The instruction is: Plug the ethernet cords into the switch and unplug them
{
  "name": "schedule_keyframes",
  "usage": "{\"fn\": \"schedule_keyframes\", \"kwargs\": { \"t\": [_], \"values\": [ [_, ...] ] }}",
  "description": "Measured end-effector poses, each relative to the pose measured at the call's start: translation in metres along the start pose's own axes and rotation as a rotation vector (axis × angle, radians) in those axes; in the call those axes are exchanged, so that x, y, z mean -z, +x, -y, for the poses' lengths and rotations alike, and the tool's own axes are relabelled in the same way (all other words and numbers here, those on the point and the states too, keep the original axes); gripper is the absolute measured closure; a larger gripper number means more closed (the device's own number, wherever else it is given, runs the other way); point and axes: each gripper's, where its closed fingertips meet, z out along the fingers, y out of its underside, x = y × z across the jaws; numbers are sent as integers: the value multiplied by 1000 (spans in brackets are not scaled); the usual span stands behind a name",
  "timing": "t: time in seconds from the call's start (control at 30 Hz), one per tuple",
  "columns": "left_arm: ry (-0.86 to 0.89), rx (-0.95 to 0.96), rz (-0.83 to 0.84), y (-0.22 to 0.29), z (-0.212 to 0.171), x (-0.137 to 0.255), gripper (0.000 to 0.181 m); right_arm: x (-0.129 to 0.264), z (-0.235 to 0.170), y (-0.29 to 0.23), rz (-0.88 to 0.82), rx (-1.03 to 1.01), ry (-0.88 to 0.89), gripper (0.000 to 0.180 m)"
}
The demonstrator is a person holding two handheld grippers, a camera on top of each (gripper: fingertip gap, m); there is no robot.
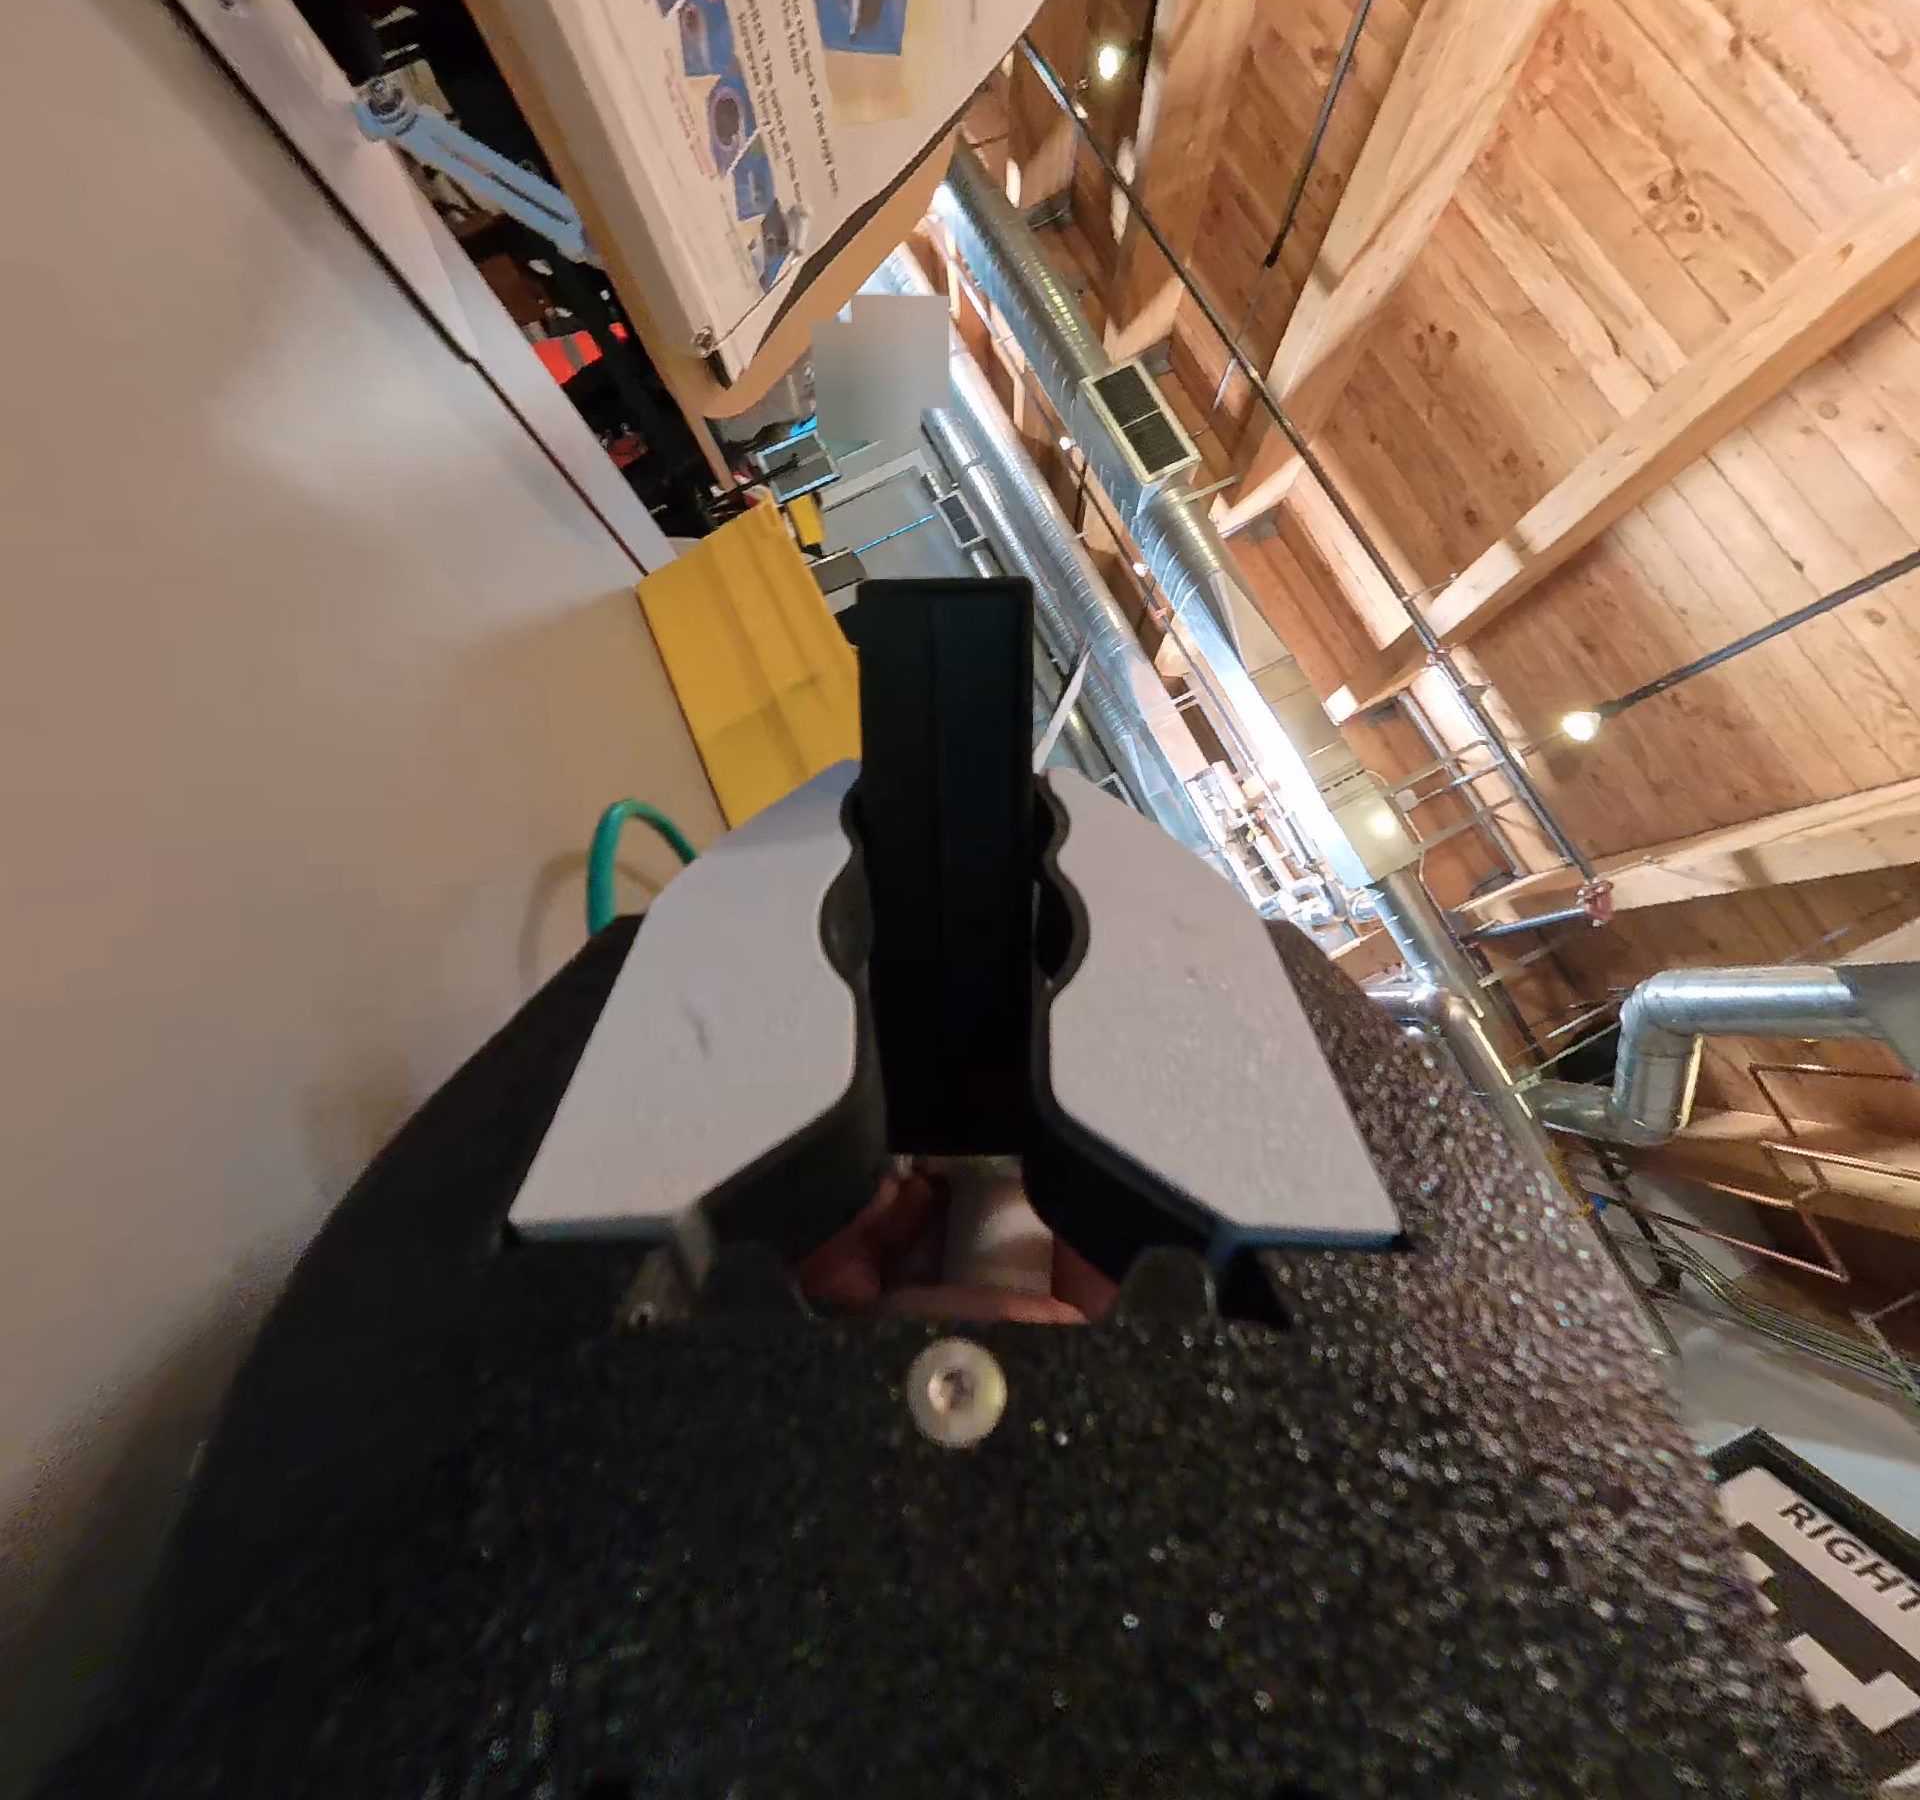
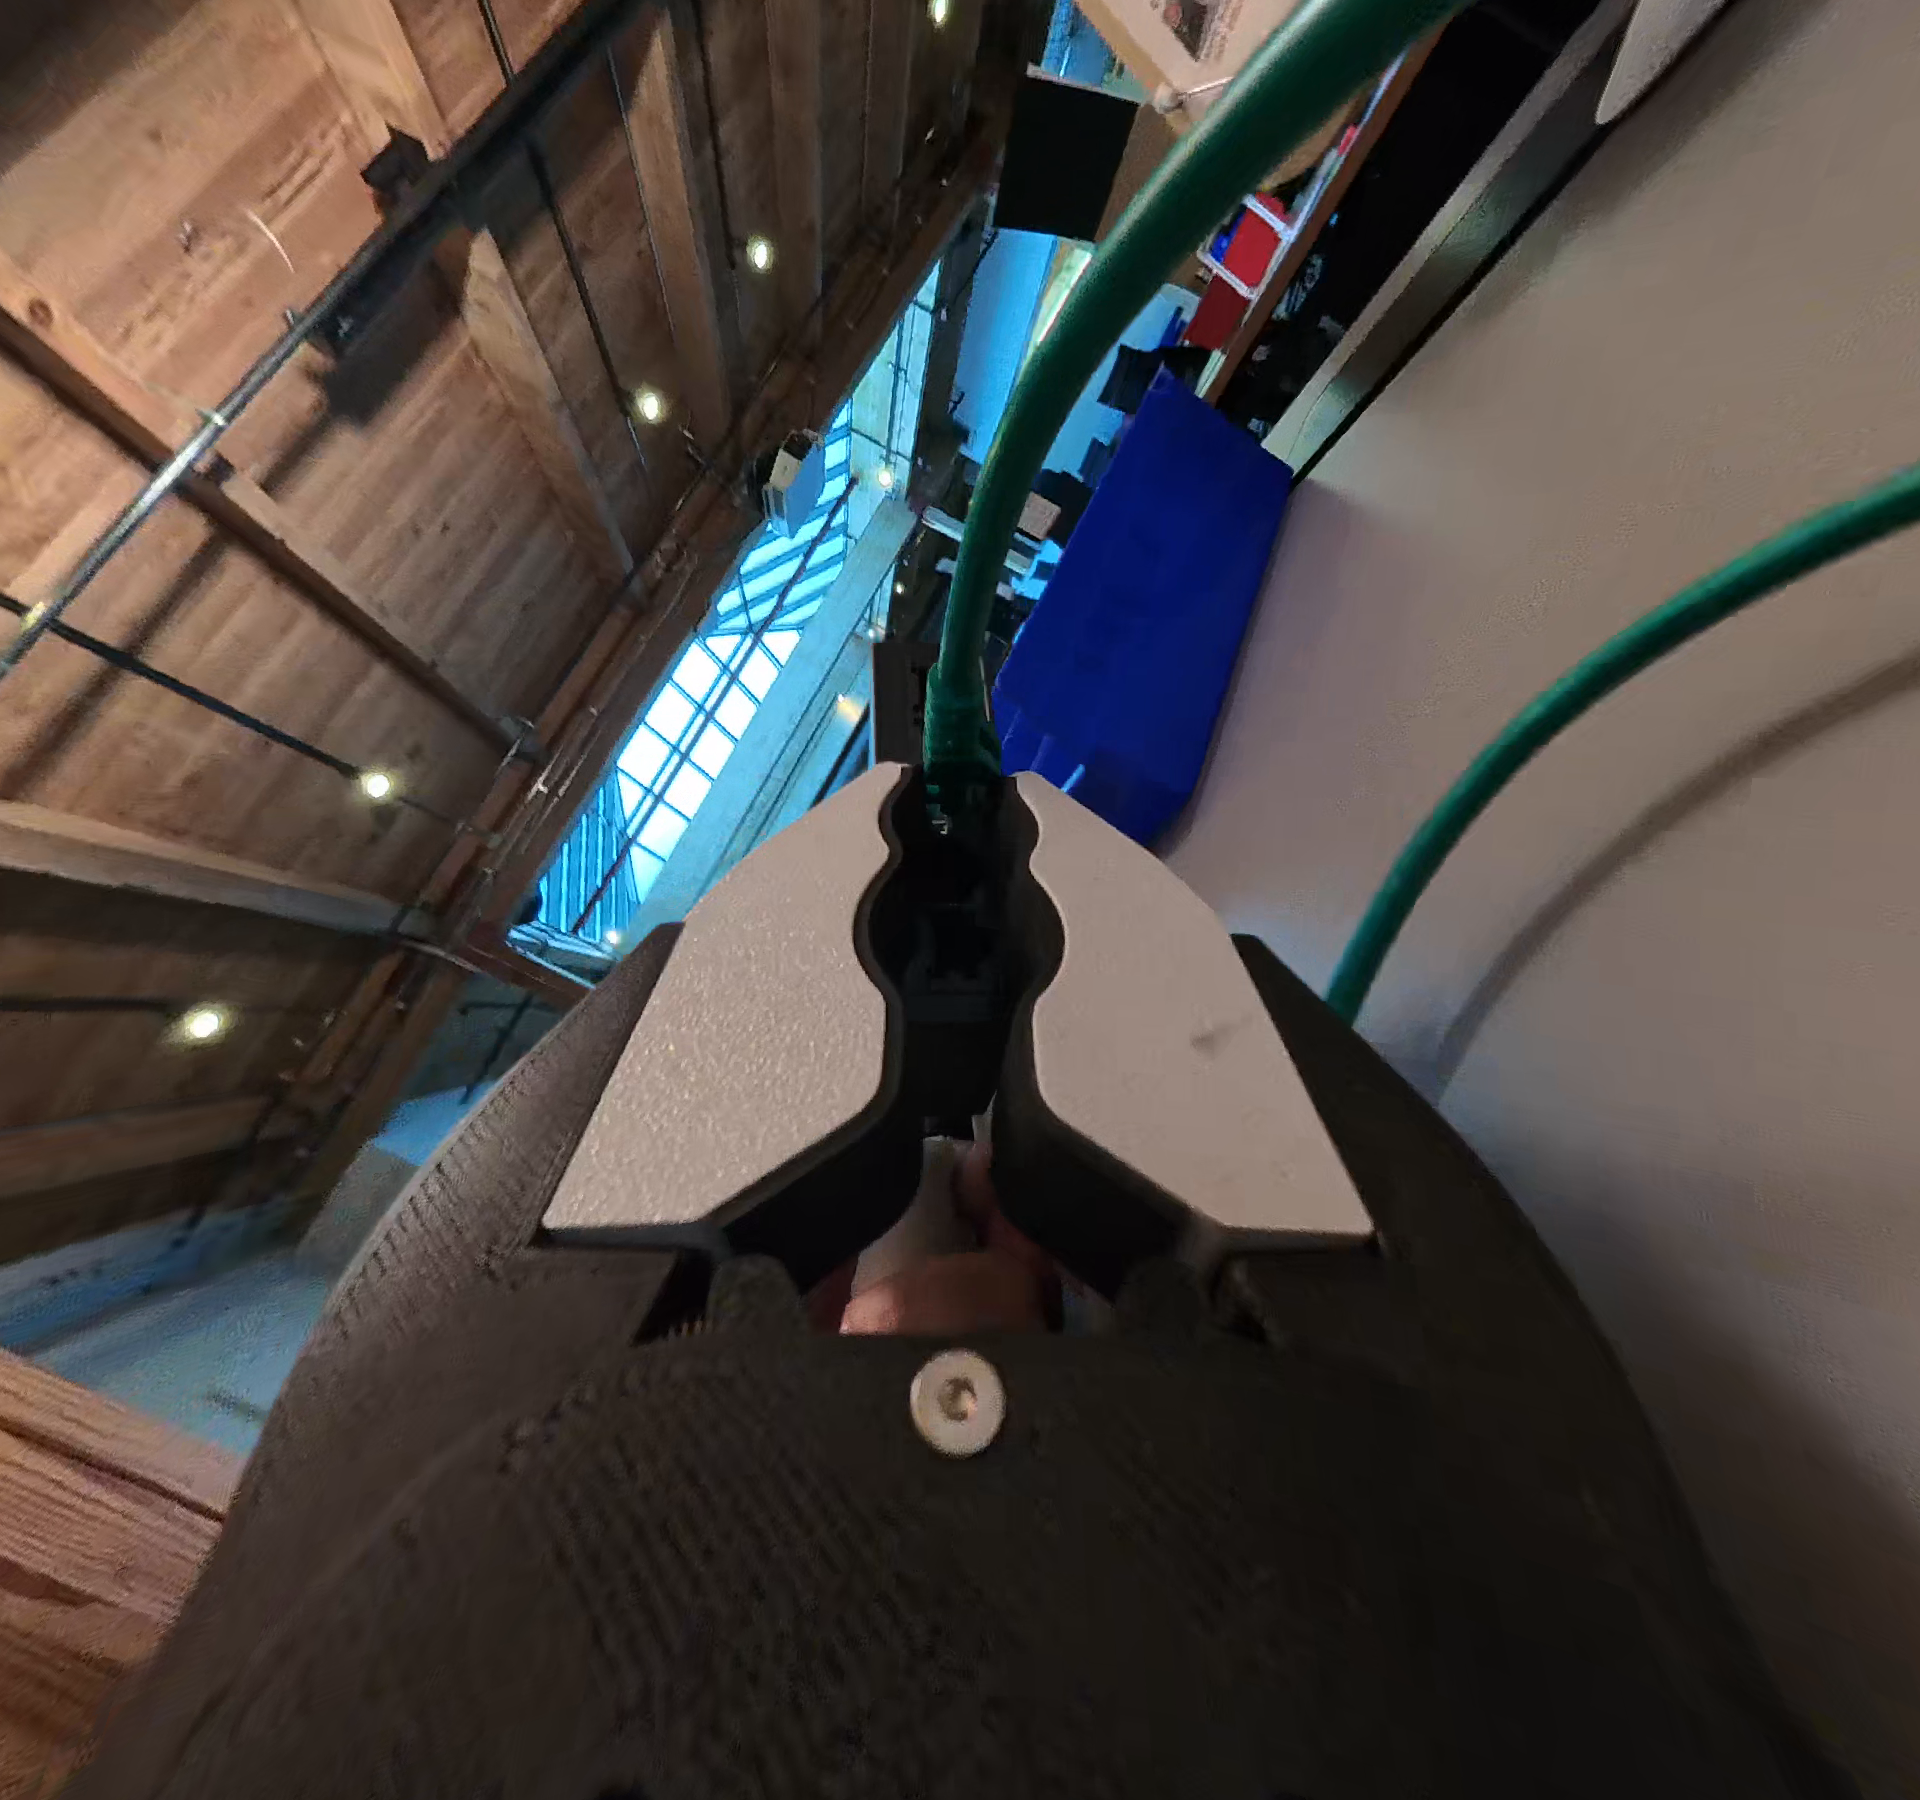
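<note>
My left gripper [image 1: 945, 794] is shut on a long black box [image 1: 943, 711], which looks like the switch seen from a plain side; it sticks out past the fingertips. A green ethernet cord [image 1: 621, 851] loops on the table to its left. My right gripper [image 2: 956, 789] is shut on a black part with port openings [image 2: 948, 961], apparently the switch's port side. A green cord's plug [image 2: 961, 716] sits at the fingertips in that part's far end. Its cord [image 2: 1174, 181] arcs up and right. Another green cord length [image 2: 1558, 711] curves over the table.
Both views tilt up toward a wooden ceiling with metal ducts [image 1: 1049, 524]. The beige table [image 1: 260, 607] fills the left of the left wrist view and, as [image 2: 1662, 815], the right of the right wrist view. A yellow bin [image 1: 753, 680] and a blue bin [image 2: 1132, 638] stand on it.
</note>
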Motion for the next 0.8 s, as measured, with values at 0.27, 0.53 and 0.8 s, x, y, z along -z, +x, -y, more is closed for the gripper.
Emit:
{"fn": "schedule_keyframes", "kwargs": {
  "t": [0.27, 0.53, 0.8],
  "values": [
    [-63, -3, -19, -3, -7, -2, 154, 2, 3, 4, -12, 97, -51, 165],
    [-148, 48, -40, 2, -7, -2, 154, 0, 5, -2, 14, 124, -73, 165],
    [-253, 127, -51, 2, -13, -1, 152, 3, 6, -1, 17, 117, -95, 165]
  ]
}}
